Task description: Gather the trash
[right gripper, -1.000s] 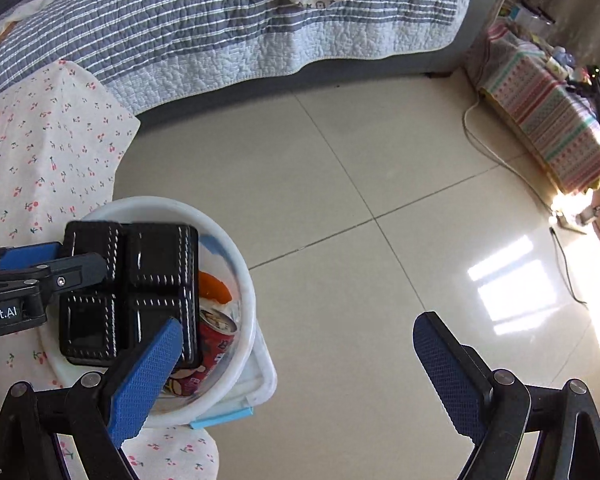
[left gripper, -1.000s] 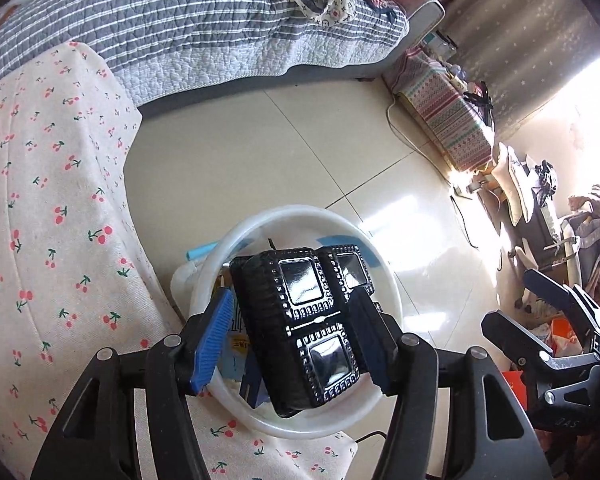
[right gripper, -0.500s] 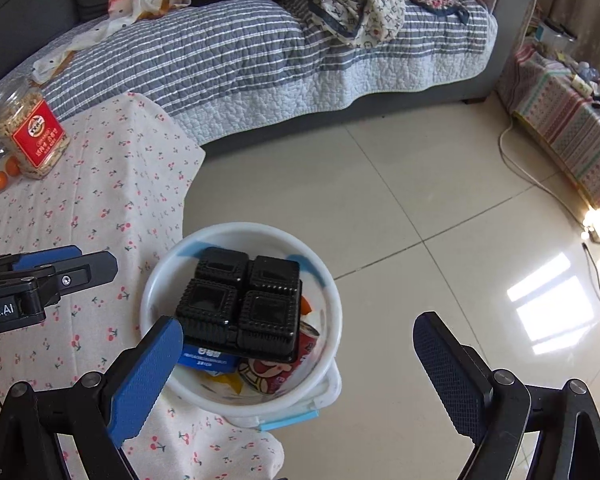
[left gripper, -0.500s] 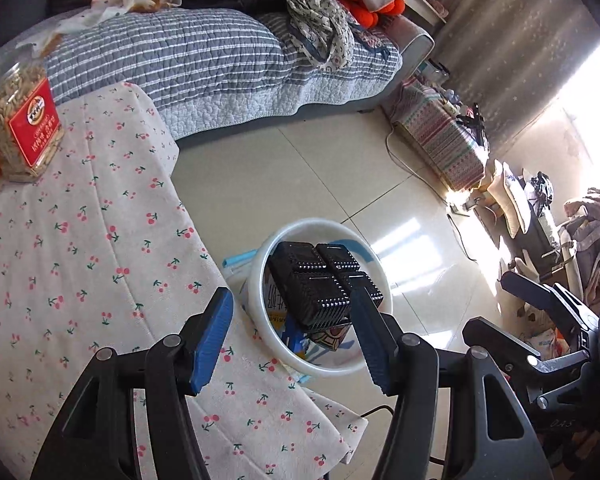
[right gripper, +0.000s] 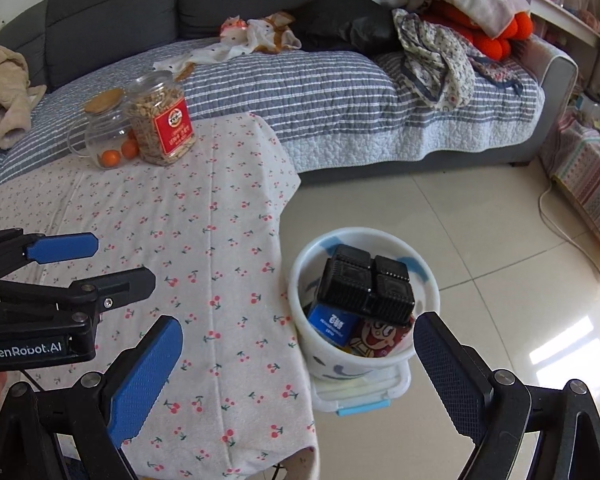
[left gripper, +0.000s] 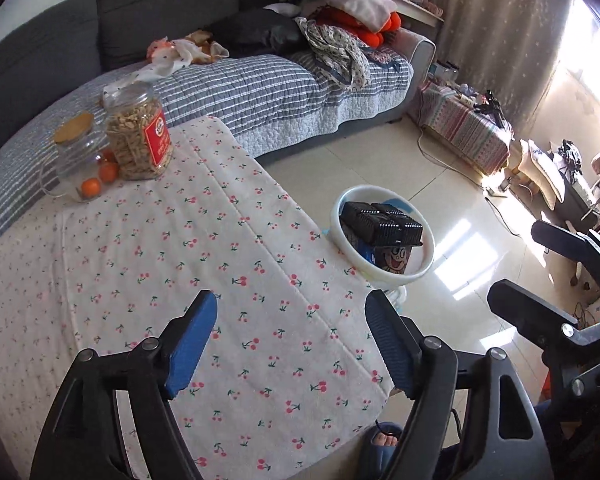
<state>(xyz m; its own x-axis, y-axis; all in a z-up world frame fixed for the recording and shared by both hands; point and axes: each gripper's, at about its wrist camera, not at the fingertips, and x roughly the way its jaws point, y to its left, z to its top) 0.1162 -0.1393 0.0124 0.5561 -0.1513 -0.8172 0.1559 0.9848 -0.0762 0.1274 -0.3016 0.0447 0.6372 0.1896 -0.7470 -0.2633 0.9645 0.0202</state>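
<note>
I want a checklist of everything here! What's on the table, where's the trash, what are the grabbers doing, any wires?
Surface: table under a cherry-print cloth, mostly bare.
Job's things: white bin on the floor beside the table; black tray on top, blue packet and cartoon wrapper beneath.
Clutter: nut jar, glass jar and oranges at the table's far end.
Grippers: left gripper open, empty; right gripper open, empty.
Cables: white cord on the floor.
Surroundings: sofa piled with clothes.

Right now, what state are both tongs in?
Left tongs: open, holding nothing.
Right tongs: open, holding nothing.
</note>
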